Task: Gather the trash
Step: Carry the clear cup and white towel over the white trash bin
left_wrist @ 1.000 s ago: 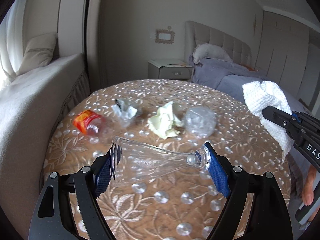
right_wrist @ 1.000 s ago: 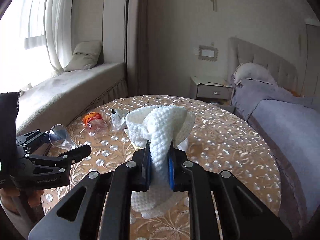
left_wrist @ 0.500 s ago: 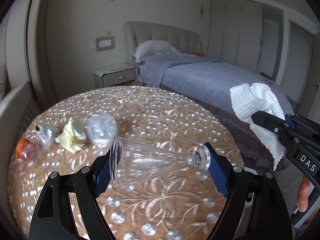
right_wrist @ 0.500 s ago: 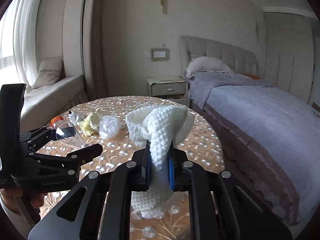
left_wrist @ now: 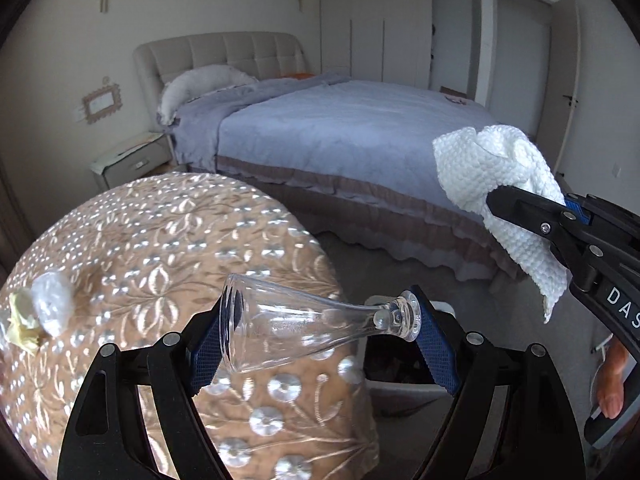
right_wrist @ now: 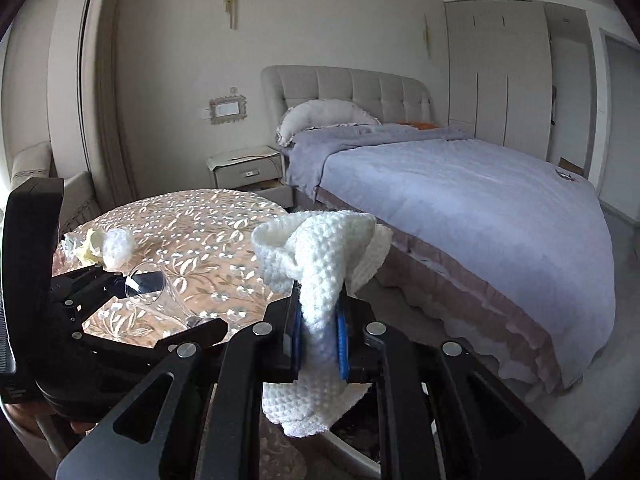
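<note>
My left gripper point(left_wrist: 316, 336) is shut on a clear plastic cup point(left_wrist: 304, 324), gripped end to end between the blue pads and lying sideways. It hangs over the round table's right edge. My right gripper point(right_wrist: 320, 332) is shut on a crumpled white paper towel point(right_wrist: 320, 256). The towel point(left_wrist: 496, 184) also shows at the right of the left wrist view. A white-rimmed trash bin point(left_wrist: 400, 390) with a dark inside stands on the floor beside the table, below both grippers, and its rim point(right_wrist: 352, 454) shows under the towel. In the right wrist view the left gripper point(right_wrist: 160, 304) carries the cup point(right_wrist: 146, 284).
A crumpled clear plastic ball point(left_wrist: 52, 304) and a yellow paper wad point(left_wrist: 20, 328) lie on the patterned round table point(left_wrist: 152, 232). A bed point(left_wrist: 360, 132) with a grey cover fills the right side, with a nightstand point(left_wrist: 132, 160) by the wall. A strip of grey floor separates table and bed.
Both grippers have swung right, from over the middle of the table to its bed-side edge. The bin has come into view and the red-labelled bottle has left it. Both grips are unchanged.
</note>
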Demonstrator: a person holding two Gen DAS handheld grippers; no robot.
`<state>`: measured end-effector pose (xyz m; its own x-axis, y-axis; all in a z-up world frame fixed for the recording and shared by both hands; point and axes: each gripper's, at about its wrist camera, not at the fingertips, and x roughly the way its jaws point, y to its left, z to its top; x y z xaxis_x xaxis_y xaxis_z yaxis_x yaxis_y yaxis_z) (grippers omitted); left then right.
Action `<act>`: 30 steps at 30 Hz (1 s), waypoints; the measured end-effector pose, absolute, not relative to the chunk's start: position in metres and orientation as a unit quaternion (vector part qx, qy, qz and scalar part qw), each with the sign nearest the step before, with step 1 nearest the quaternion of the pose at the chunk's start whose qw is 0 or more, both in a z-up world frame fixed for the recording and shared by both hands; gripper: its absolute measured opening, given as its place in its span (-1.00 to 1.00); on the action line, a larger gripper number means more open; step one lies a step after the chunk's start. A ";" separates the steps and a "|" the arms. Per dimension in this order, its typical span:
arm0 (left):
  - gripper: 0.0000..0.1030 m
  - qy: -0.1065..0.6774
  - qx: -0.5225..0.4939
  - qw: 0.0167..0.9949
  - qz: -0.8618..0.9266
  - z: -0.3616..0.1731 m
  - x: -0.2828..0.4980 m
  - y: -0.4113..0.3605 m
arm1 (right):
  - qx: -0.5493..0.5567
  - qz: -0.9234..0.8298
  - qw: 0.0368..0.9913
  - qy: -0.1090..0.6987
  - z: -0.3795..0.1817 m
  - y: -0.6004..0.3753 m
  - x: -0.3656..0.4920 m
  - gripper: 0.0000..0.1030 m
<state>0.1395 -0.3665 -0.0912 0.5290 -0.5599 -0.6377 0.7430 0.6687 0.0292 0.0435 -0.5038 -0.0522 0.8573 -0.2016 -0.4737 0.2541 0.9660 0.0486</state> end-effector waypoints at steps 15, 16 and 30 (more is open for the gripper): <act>0.57 0.344 0.222 0.812 -0.415 -0.160 0.123 -0.472 | 0.110 -0.153 0.938 0.292 -0.118 -0.582 0.046 -0.71; 0.57 0.344 0.228 0.810 -0.416 -0.165 0.122 -0.477 | 0.113 -0.152 0.936 0.296 -0.122 -0.586 0.045 -0.71; 0.57 0.404 0.263 0.763 -0.431 -0.246 0.130 -0.540 | 0.148 -0.180 0.902 0.364 -0.191 -0.637 0.058 -0.71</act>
<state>0.1305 -0.5400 -0.2457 0.3025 -0.4447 -0.8431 0.8699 0.4902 0.0536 0.0583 -0.6373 -0.1905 0.6703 -0.2157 -0.7101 0.4318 0.8915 0.1368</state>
